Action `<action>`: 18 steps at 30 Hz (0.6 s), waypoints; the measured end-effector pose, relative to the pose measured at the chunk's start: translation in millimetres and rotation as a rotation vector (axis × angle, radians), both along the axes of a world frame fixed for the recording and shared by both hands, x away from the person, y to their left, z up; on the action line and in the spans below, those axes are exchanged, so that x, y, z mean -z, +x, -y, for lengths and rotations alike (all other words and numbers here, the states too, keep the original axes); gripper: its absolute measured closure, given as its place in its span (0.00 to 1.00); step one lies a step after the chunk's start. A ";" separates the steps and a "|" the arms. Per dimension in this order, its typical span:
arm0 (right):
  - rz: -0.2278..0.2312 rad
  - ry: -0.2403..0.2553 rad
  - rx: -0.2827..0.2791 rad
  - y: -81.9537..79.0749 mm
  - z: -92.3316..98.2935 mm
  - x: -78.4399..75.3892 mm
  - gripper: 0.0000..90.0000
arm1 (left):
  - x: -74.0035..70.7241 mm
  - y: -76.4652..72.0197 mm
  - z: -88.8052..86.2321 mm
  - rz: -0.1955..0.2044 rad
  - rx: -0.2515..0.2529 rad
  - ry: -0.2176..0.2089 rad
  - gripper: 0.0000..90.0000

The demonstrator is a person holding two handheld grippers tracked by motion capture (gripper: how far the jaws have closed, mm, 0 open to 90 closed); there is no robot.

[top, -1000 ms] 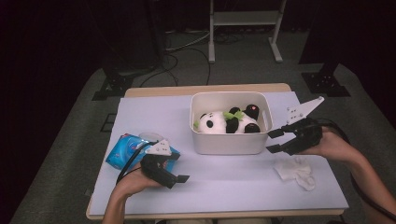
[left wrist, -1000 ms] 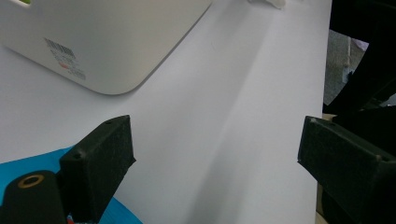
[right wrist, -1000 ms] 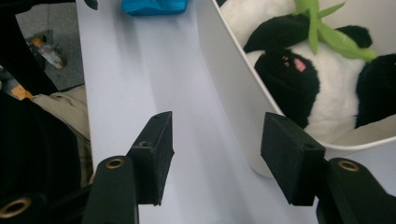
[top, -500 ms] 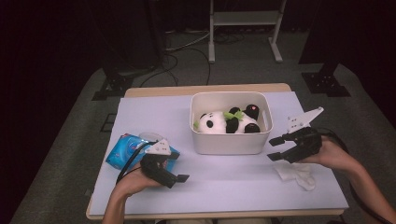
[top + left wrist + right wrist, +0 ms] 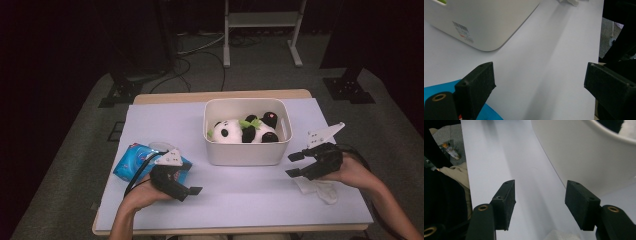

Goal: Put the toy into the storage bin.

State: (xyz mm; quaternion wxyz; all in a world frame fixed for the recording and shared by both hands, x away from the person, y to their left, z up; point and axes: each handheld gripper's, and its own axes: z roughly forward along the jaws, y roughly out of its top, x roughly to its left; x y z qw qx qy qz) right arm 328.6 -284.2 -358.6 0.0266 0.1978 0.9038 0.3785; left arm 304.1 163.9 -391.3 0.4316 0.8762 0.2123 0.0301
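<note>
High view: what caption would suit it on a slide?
Two hand-held grippers, left and right, jaws open, flank a white bin holding a plush panda.

Hidden and cut-off parts

The cloth (image 5: 317, 189) lies partly under the right gripper (image 5: 295, 164); its edge pokes in below the jaws in that gripper's view. The blue pack (image 5: 136, 161) is half covered by the left gripper (image 5: 189, 190). The bin label (image 5: 462, 32) is too blurred to read.
</note>
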 end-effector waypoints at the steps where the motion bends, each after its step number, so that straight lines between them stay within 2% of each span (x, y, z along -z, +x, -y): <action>1: -0.007 0.003 -0.001 -1.1 0.5 2.1 0.45 | 0.0 -0.1 0.1 0.000 0.001 0.002 0.10; 8: -0.016 -0.001 0.008 -5.5 4.2 14.7 0.44 | 0.6 0.3 0.5 0.004 0.005 0.004 0.10; 18: -0.052 0.001 0.018 -11.6 8.3 34.7 0.44 | 0.0 0.3 0.8 0.001 0.007 0.002 0.10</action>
